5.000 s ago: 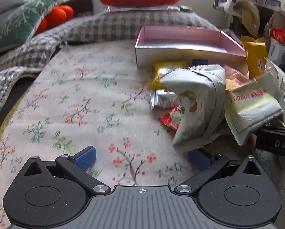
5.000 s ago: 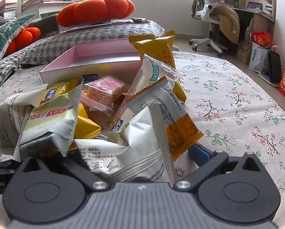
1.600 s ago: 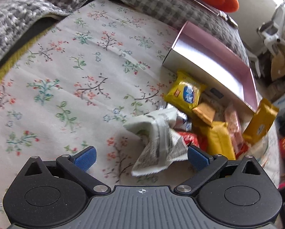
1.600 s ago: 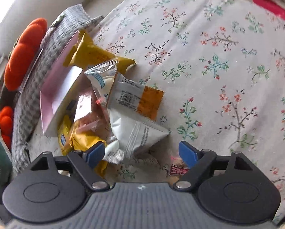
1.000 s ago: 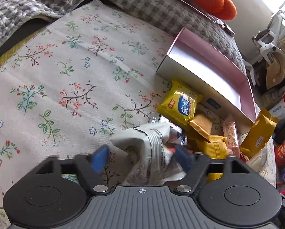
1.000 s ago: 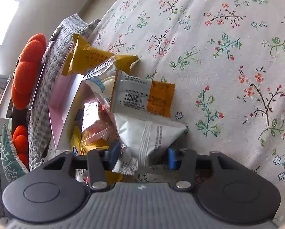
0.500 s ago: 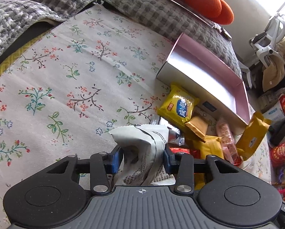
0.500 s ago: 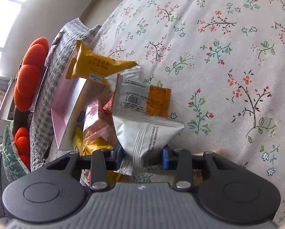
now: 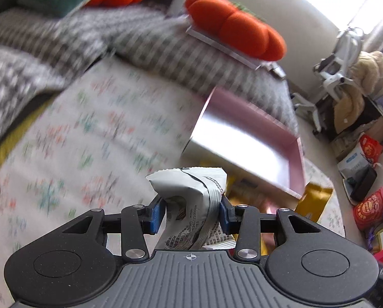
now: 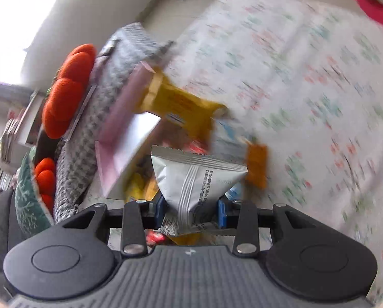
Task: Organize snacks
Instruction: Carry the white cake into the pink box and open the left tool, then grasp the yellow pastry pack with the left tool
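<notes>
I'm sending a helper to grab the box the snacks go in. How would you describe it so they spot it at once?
On the floral bedspread, just in front of the grey checked blanket, lies a shallow open box. The snack pile sits along its near side, with a yellow packet at one corner. It is the only rigid thing there: pink rim and walls, pale bare floor.

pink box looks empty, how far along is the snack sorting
Early stage. Done: nothing shows inside the pink box. In hand: the left gripper is shut on a crumpled silver packet, and the right gripper is shut on a silver pouch. Left: the pile beside the box, including the yellow packet and orange-ended packet.
</notes>
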Demonstrator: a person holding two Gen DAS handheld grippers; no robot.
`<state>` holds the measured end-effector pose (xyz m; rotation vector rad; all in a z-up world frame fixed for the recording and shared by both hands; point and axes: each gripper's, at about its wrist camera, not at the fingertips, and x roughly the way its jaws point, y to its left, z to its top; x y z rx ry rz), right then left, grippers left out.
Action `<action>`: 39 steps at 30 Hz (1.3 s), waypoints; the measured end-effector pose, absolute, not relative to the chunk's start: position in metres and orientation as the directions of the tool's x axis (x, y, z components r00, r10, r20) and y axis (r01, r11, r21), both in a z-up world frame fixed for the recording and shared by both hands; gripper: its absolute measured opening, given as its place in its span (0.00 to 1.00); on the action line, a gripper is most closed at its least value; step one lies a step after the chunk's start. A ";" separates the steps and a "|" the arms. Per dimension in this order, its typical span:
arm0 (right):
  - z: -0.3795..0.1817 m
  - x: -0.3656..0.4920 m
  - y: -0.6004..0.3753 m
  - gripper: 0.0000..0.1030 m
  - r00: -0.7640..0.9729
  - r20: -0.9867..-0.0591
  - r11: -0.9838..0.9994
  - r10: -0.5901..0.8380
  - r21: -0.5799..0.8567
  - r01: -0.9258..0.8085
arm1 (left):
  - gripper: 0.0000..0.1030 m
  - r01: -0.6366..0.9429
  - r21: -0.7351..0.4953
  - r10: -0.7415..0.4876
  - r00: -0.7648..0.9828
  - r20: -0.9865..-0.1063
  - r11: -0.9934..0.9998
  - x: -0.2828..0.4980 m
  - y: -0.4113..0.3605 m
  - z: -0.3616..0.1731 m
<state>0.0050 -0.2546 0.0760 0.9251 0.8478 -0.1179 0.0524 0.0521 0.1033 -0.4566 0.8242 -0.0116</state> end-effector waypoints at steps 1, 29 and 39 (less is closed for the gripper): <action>0.082 0.013 -0.252 0.34 0.686 -0.683 0.648 0.252 0.645 0.404 | 0.39 -0.147 -0.393 -0.187 0.696 -0.693 0.908 0.058 0.049 0.107; 0.042 0.218 -0.157 0.35 0.601 -0.777 0.982 0.188 0.151 -0.113 | 0.41 0.105 -0.178 -0.199 0.711 -0.674 0.978 0.223 0.004 0.057; 0.101 0.186 -0.175 0.59 0.687 -0.694 0.976 0.216 0.178 -0.127 | 0.64 0.037 -0.278 -0.215 0.734 -0.644 0.960 0.200 0.040 0.107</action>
